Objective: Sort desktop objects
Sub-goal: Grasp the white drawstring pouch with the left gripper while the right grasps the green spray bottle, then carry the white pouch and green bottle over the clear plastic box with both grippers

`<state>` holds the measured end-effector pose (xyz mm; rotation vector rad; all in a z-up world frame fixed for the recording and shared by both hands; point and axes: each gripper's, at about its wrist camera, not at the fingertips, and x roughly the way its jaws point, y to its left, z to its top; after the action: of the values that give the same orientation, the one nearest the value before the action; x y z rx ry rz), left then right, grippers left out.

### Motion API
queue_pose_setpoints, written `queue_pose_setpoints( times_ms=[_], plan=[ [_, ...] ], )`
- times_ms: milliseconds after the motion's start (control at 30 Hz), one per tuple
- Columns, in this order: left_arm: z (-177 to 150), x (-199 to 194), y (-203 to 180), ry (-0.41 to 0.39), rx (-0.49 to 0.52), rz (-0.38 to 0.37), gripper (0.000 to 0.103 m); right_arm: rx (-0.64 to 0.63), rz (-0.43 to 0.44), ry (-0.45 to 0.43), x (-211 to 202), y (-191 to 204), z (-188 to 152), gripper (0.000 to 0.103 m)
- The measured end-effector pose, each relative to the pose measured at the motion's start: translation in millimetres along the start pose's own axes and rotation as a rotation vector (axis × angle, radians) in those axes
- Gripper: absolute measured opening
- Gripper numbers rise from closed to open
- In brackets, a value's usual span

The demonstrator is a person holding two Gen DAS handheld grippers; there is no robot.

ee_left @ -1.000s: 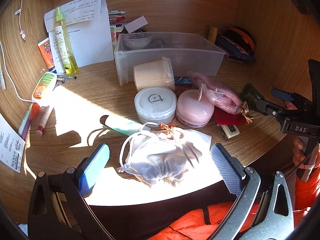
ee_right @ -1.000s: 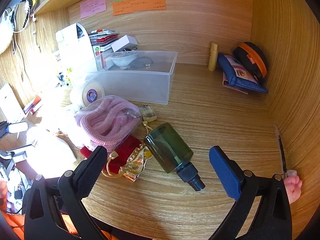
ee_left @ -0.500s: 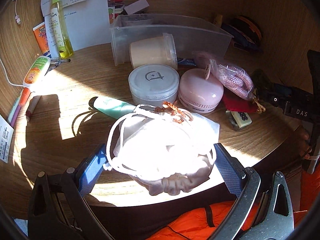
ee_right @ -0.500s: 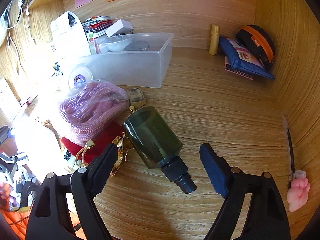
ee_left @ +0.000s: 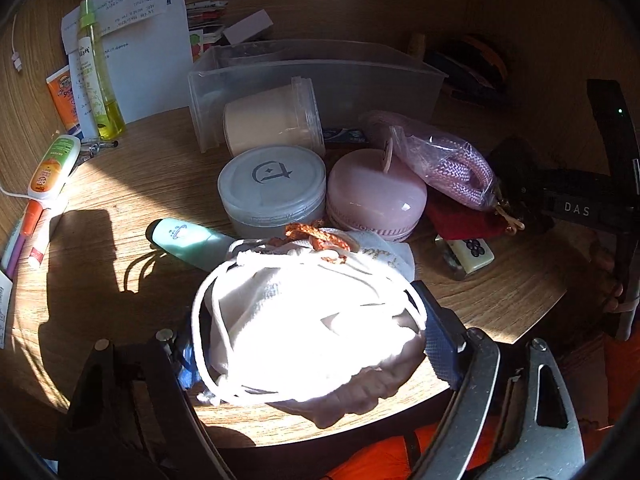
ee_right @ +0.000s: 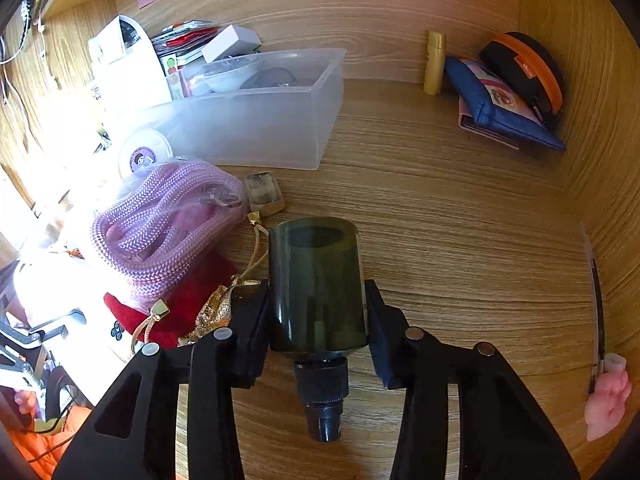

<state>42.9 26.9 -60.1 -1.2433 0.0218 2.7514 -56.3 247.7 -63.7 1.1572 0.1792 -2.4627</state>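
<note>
The clear bin [ee_right: 256, 120] waits open-topped at the desk's back, presumably for sorting, while the left gripper [ee_left: 316, 340] squeezes the white drawstring pouch [ee_left: 312, 320] at the desk's front edge and the right gripper [ee_right: 318, 312] clamps the lying dark green bottle [ee_right: 316, 280] mid-desk.

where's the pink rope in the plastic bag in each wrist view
Left wrist: the pink rope bag lies right of centre, just right of the pink round case, over the red pouch.
Right wrist: the same bag sits left of centre, left of the dark green bottle.
Shared landmark: the clear plastic bin behind it.
</note>
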Motion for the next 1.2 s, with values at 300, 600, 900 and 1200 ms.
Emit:
queue_pose_setpoints(
  times_ms=[300, 600, 900, 1200],
  plan=[
    [5, -15, -2, -0.039, 0.058, 0.053, 0.065, -0.011, -0.003, -0.050, -14, 3, 3, 0.038],
    [23, -30, 10, -0.059, 0.109, 0.068, 0.061, -0.020, 0.024, -0.105, -28, 11, 12, 0.038],
    [58, -41, 29, -0.063, 0.092, 0.015, 0.061, -0.026, 0.039, -0.135, -33, 16, 26, 0.038],
    [103, -33, 57, -0.043, 0.022, -0.045, 0.061, -0.039, 0.046, -0.161, -34, 14, 51, 0.038]
  ],
)
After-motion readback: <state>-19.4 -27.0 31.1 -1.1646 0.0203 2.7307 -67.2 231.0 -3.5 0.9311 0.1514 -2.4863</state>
